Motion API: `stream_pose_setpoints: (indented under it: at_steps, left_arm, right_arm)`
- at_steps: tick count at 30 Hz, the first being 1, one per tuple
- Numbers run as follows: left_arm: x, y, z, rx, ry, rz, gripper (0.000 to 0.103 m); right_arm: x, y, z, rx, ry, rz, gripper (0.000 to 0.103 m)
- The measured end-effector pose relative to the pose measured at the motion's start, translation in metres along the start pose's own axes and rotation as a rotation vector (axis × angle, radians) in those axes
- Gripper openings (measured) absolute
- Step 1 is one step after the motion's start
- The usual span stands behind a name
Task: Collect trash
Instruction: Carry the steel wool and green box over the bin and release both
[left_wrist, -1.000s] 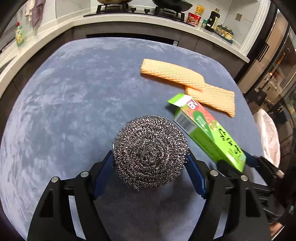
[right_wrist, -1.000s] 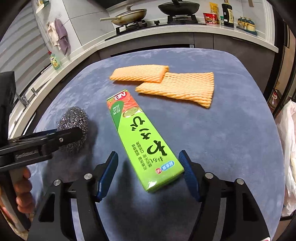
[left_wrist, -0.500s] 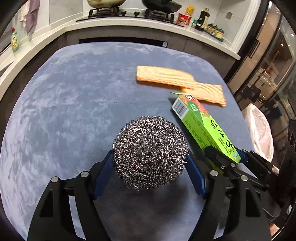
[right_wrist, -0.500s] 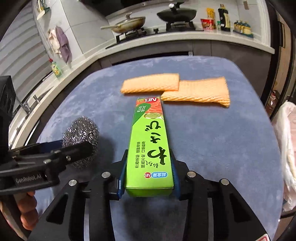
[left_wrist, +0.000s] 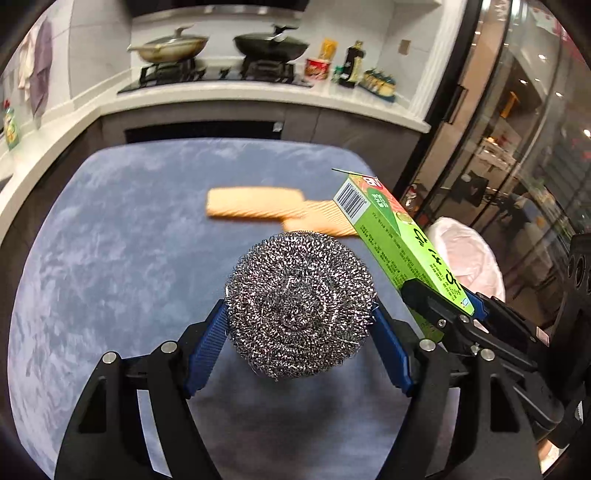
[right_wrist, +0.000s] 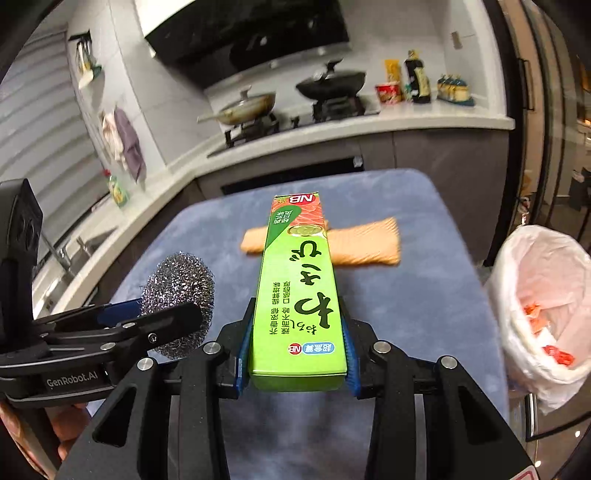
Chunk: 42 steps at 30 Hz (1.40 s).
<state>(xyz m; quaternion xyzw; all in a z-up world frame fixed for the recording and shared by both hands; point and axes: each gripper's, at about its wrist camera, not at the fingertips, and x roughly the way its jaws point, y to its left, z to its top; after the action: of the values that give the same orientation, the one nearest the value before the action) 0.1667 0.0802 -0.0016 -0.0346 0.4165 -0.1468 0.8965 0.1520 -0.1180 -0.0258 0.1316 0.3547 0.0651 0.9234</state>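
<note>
Right wrist view: the green box (right_wrist: 301, 295) is clamped at its near end between the right gripper (right_wrist: 295, 354) jaws, long axis pointing away up the frame, "NB" legible at both ends. The white-lined trash bin (right_wrist: 546, 306) is seen at the right edge, nearer this hand. At lower left, the steel wool scourer (right_wrist: 179, 295) is squeezed in the left gripper (left_wrist: 299, 343) jaws; "GenRobot.AI" is read on its body. Two orange foam nets (right_wrist: 365, 243) are left on the blue counter (right_wrist: 424, 302).
</note>
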Motion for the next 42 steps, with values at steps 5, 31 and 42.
stream_pose_setpoints:
  at_steps: [5,31,42]
  left_arm:
    - [-0.01,-0.031,0.011,0.047,-0.036,-0.031,0.071]
    - [0.027,-0.206,0.025,0.32,-0.023,-0.158,0.071]
    - [0.057,-0.256,0.02,0.395,0.025,-0.209,0.072]
  right_arm:
    - [-0.035,-0.024,0.01,0.041,-0.064,-0.037,0.038]
    - [-0.157,-0.168,-0.004,0.259,-0.216,-0.346,0.038]
    - [-0.159,-0.211,-0.013,0.322,-0.185,-0.404,0.038]
